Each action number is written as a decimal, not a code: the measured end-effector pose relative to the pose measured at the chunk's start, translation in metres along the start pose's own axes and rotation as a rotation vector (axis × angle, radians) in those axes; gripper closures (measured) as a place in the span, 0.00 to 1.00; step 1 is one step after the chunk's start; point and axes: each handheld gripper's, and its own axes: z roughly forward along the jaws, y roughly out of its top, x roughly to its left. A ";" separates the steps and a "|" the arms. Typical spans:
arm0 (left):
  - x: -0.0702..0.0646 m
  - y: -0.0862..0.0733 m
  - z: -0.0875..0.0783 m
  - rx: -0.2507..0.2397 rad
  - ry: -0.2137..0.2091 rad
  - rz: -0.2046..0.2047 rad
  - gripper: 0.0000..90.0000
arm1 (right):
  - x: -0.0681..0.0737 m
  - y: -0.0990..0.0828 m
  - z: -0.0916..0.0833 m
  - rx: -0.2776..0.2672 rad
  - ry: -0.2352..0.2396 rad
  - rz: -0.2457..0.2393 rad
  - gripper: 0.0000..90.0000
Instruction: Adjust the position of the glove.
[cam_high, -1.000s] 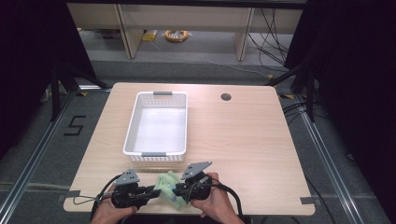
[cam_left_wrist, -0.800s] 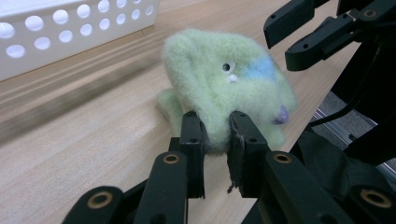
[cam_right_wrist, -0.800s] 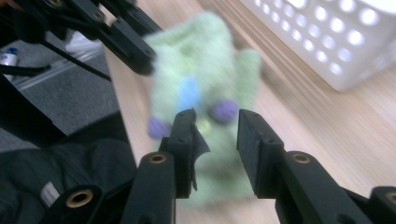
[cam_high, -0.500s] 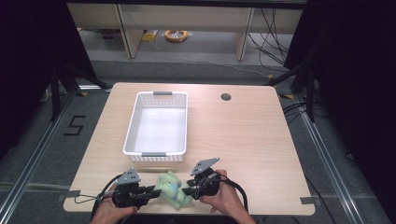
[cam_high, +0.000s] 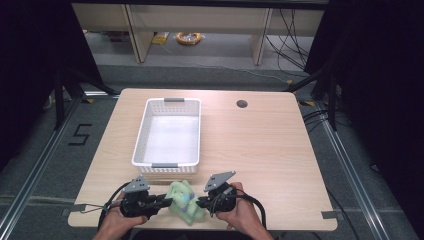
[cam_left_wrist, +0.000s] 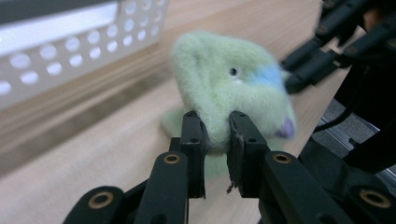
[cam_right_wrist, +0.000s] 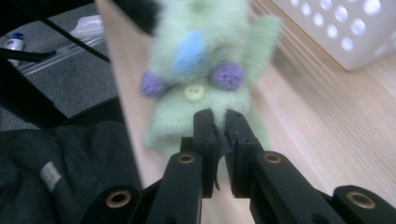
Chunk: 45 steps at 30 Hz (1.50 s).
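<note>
A light green plush toy (cam_high: 184, 200) with a blue patch and purple knobs lies near the table's front edge, between both grippers. In the left gripper view, my left gripper (cam_left_wrist: 215, 128) is shut on a fold of the plush toy (cam_left_wrist: 229, 88). From the toy's other side, my right gripper (cam_right_wrist: 217, 119) has just been closing, and its jaws now pinch the lower edge of the plush toy (cam_right_wrist: 205, 60) below a pale button. Seen from above, the left gripper (cam_high: 167, 201) and right gripper (cam_high: 200, 202) face each other across the toy.
A white perforated basket (cam_high: 167, 100) stands just behind the toy, its near wall close to both grippers. The wooden table (cam_high: 260, 145) has a round cable hole (cam_high: 242, 104) at the back right. The front edge lies directly under the hands.
The right gripper has shifted slightly to the right and its jaws have closed on the toy's lower edge. The left gripper and the toy have stayed in place.
</note>
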 end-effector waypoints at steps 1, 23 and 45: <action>0.001 0.004 0.000 0.014 0.000 0.009 0.85 | 0.004 0.001 -0.001 -0.009 0.001 -0.009 0.94; 0.006 0.023 0.030 0.086 -0.038 0.027 0.79 | 0.026 -0.004 0.022 -0.039 0.049 0.070 0.85; -0.028 -0.017 0.001 0.084 0.034 0.006 0.48 | -0.040 0.020 0.014 -0.089 -0.040 0.091 0.73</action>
